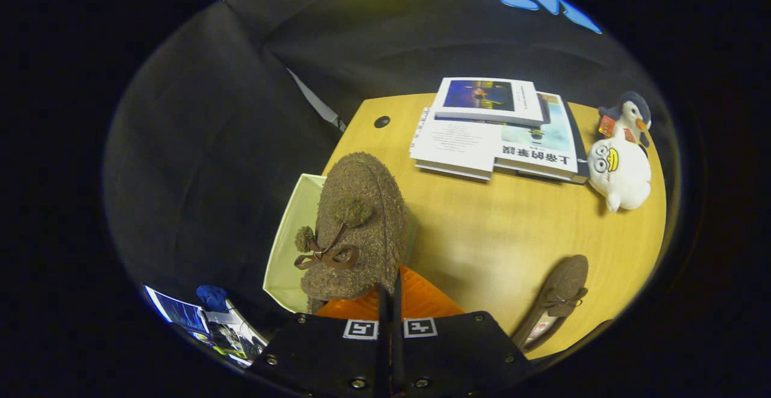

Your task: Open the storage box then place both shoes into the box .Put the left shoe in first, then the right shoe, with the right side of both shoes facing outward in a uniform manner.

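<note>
I see the gripper [390, 301] with fingers pressed together on the heel rim of the brown fuzzy shoe [355, 229], which blocks everything straight ahead. That shoe hangs over the pale storage box [289, 247] at the table's left edge; box opening is mostly covered by it. Right of the fingers, bare wooden table [500, 229] gives a wide free lane. The second shoe [557, 298] lies near the front right edge, clear of that lane. Beyond, a stack of books [497, 130] closes off the far side, plush toys [620, 157] just to its right. Black cloth wall bounds the left and back.
</note>
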{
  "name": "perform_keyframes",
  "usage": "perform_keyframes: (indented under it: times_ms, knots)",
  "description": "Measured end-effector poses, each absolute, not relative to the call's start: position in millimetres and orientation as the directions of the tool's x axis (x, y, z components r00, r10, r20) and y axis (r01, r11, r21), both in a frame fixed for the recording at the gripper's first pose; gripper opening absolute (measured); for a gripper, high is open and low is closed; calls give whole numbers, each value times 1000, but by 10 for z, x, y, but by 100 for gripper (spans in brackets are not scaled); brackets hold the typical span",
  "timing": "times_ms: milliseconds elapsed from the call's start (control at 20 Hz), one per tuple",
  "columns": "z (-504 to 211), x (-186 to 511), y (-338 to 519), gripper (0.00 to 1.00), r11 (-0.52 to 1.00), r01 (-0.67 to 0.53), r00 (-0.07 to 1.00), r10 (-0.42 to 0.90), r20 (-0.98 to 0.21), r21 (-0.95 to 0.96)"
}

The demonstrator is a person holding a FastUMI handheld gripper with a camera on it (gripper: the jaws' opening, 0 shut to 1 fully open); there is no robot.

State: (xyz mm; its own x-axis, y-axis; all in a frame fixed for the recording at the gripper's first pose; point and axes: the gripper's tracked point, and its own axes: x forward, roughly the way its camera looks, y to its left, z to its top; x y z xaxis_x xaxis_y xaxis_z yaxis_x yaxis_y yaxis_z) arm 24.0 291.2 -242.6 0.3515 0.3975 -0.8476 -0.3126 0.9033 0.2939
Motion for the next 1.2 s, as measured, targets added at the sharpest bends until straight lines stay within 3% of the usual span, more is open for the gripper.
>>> perform_keyframes:
  times_ms: [250, 750, 850, 1050, 1200]
  knots:
    - [-2560, 272, 3590, 1, 867, -407, 300, 424, -855, 288]
    - [-3276, 151, 4105, 3, 865, -455, 201, 333, -921, 213]
    - [-3317, 106, 4143, 15, 857, -462, 184, 344, -921, 228]
    - [-3164, 163, 4089, 97, 837, -512, 227, 351, -909, 196]
    - [-2998, 149, 4013, 97, 833, -510, 236, 374, -897, 213]
